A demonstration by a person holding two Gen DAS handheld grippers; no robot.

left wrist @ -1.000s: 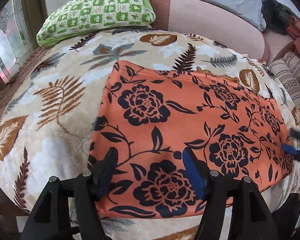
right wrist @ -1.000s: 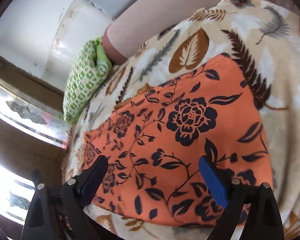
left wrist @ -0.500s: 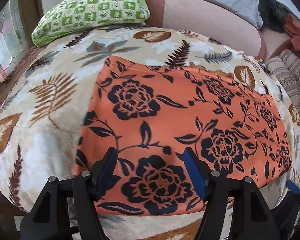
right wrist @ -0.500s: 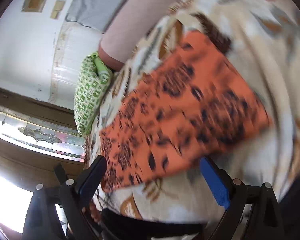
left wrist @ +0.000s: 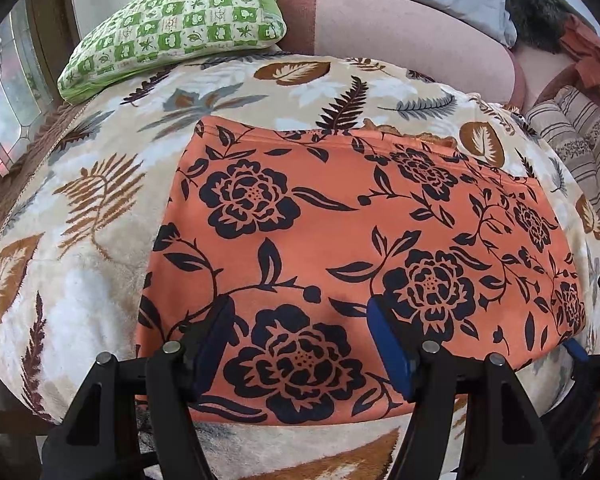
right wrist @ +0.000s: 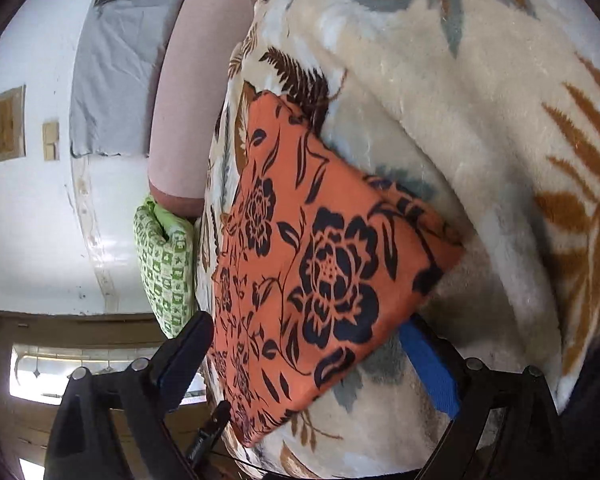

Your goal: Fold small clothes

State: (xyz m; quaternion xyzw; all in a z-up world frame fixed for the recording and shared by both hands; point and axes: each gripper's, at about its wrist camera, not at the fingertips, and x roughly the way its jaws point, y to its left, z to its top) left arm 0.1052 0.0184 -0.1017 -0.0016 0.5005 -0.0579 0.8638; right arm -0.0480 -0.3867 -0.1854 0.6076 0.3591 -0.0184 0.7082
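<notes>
Your left gripper point(left wrist: 300, 340) has barely shifted over the last second: it hovers low over the near edge of the orange flowered garment point(left wrist: 340, 240), jaws set wide and holding nothing, and the cloth has only slid a little further under the view. The garment lies flat on the leaf-print blanket point(left wrist: 80, 280), a squared rectangle with its near hem just ahead of and between your left fingers, its left edge slightly outside the left finger and the bulk running ahead and away to the right. A green checked pillow point(left wrist: 180, 28) sits well beyond it, ahead and to the left. Your right gripper point(right wrist: 304, 360) has changed far more: a second ago it looked squarely down over the cloth, and it has since swung out and rolled, so it now views the garment point(right wrist: 312, 260) edge-on from beside the near right corner. Its jaws are also wide and empty; the corner lies between them, the blue-padded finger point(right wrist: 432, 372) just outside the cloth edge, over the blanket point(right wrist: 480, 140). My reading is that both tools are lining up on the near hem, and no grasp is yet made.
</notes>
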